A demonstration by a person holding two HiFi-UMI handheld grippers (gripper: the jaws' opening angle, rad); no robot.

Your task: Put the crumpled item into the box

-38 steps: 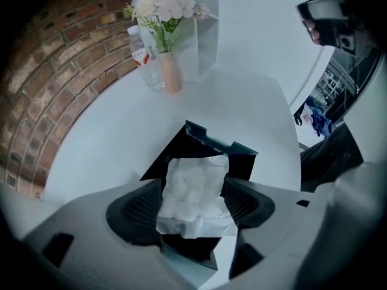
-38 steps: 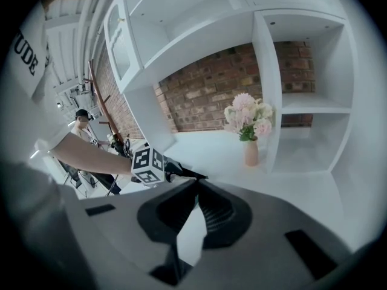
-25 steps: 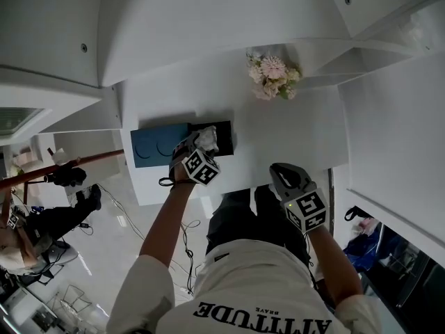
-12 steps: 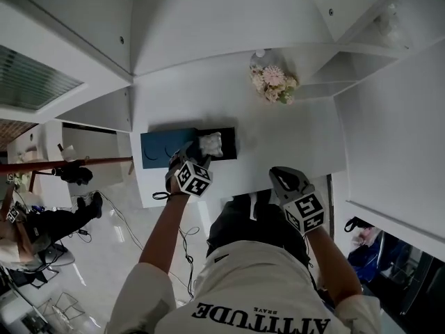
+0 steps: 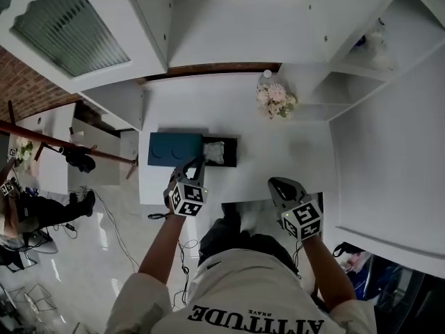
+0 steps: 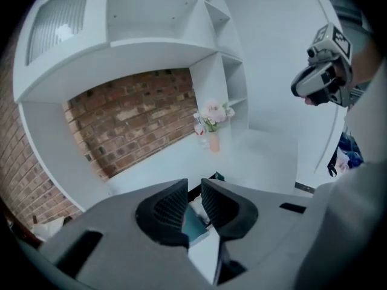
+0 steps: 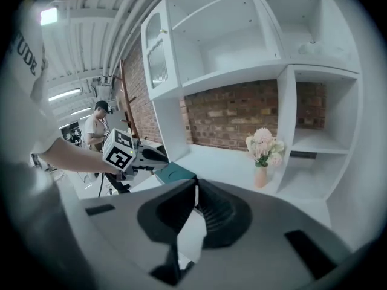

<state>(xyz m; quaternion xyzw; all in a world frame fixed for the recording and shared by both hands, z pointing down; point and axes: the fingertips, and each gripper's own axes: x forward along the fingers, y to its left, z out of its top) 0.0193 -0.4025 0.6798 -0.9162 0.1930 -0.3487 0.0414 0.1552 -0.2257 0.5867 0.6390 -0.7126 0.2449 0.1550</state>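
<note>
white crumpled item (image 5: 213,151), beyond just-narrowed left fingers (image 6: 164,209)

White desk (image 5: 292,145) runs to a red brick wall (image 7: 236,116) straight ahead of the right gripper (image 7: 195,186), with white open shelving (image 7: 242,35) above the wall and on that gripper's right. Vase of pink flowers (image 7: 263,153) ahead-right at the desk's back. Ribbed-glass cabinet door (image 7: 158,56) up-left, glossy pale floor (image 5: 104,242) off to the left.
</note>
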